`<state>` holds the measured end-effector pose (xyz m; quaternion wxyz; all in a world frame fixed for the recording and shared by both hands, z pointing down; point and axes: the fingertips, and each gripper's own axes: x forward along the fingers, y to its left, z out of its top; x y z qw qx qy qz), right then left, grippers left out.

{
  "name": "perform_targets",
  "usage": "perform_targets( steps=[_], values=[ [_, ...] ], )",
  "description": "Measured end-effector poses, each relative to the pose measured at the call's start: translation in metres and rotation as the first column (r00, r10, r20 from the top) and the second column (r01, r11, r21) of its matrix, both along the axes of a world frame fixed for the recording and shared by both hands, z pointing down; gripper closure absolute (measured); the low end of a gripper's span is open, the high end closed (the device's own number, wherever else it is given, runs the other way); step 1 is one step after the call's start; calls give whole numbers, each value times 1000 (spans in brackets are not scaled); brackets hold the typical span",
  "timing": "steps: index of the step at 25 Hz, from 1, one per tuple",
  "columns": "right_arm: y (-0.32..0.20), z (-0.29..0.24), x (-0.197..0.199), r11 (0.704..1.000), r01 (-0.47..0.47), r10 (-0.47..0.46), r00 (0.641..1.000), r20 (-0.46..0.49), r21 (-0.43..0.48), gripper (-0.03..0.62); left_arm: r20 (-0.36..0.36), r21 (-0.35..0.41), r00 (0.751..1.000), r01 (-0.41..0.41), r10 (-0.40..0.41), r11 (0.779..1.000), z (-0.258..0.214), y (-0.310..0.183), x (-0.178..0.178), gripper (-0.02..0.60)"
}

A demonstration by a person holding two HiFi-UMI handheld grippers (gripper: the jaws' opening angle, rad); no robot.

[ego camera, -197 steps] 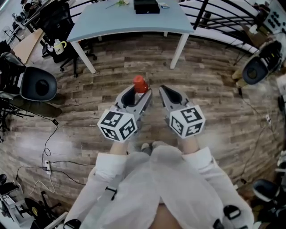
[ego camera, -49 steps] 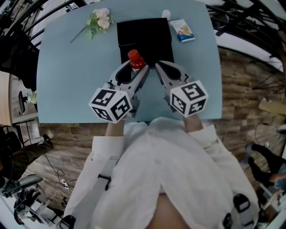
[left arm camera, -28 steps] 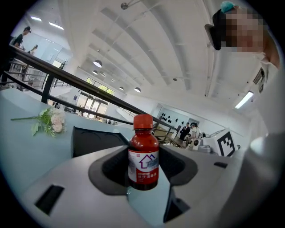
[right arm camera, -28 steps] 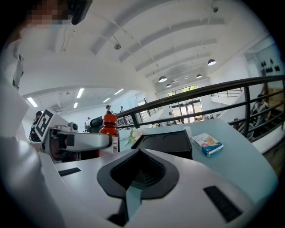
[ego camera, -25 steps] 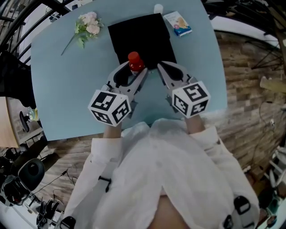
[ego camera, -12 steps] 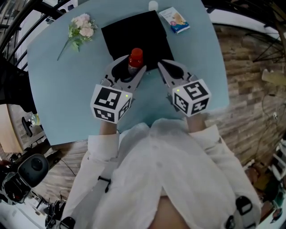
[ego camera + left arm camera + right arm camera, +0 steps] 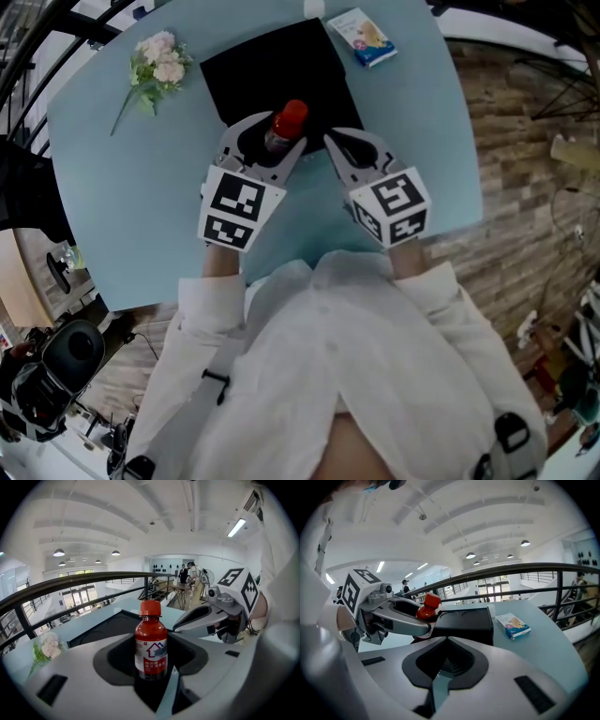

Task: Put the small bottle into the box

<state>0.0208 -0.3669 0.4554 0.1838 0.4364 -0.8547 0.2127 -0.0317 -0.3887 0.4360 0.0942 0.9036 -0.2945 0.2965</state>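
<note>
Small bottle [image 7: 151, 646], one, clamped in left gripper [image 7: 273, 143] near one box [image 7: 267, 66]; right gripper [image 7: 334, 148] closed, empty.

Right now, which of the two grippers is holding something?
The left gripper: its jaws clamp the small red bottle. The right gripper is shut on nothing.

both grippers held out ahead of the torso [image 7: 347, 375], side by side, jaws pointing forward. left gripper [image 7: 267, 141]: jaws clamped on the bottle [image 7: 284, 128], which stands upright with its cap above the jaw tops. right gripper [image 7: 343, 150]: jaws together, nothing between them. it sits just beside the left one, no contact. marker cubes [image 7: 239, 206] at the rear of each, top faces up. forearms in white sleeves [image 7: 211, 305], roughly parallel, wrists straight.
</note>
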Motion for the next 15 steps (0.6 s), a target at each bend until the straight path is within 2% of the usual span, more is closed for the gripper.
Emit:
perform_targets(
  steps=[6,15],
  values=[
    [4,22,-5,995,67,-73,994,-80,-73,592,60,-17,998,-16,17,1000,19,-9,0,371],
    [3,33,-6,985,108,-121,989,-90,-138,591,184,-17,982,-48,50,999,44,-19,2,371]
  ],
)
